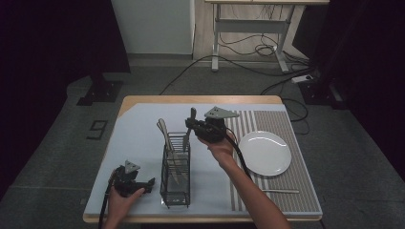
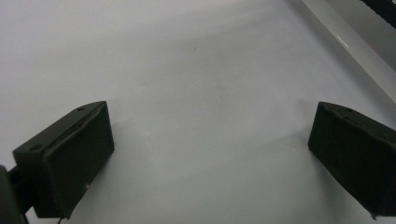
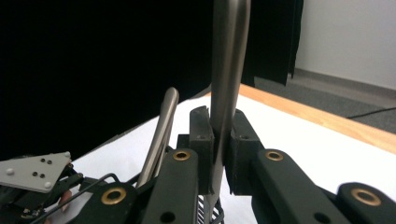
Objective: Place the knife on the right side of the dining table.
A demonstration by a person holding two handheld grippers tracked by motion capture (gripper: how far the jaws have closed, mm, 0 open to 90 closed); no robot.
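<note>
In the high view, the right gripper (image 1: 191, 128) sits near the middle of the frame, just above the top end of a black wire basket (image 1: 175, 174). Its two black jaws are pressed tight on a metal fork (image 1: 187, 135). The fork's handle sticks up above the jaws, and its prongs point down at the top of the basket. In the right gripper view, the fork handle (image 3: 227, 70) runs straight up the middle of the frame, and the jaws squeeze it from both sides with no gap.

More metal cutlery (image 1: 165, 135) stands in the basket and leans toward the upper left. One of those handles (image 3: 161, 130) shows in the right gripper view, just left of the held fork, and it leans too.

The left gripper (image 1: 143, 186) is in the lower left of the high view, just left of the basket and apart from it. A hand (image 1: 123, 200) holds it low over the light blue mat (image 1: 138, 138). In the left gripper view, its jaws stand wide apart, with bare mat (image 2: 196, 93) between them.

A white plate (image 1: 265, 152) lies right of the middle on a striped mat (image 1: 305, 191). A silver knife (image 1: 282, 191) lies below the plate, in the lower right.
</note>
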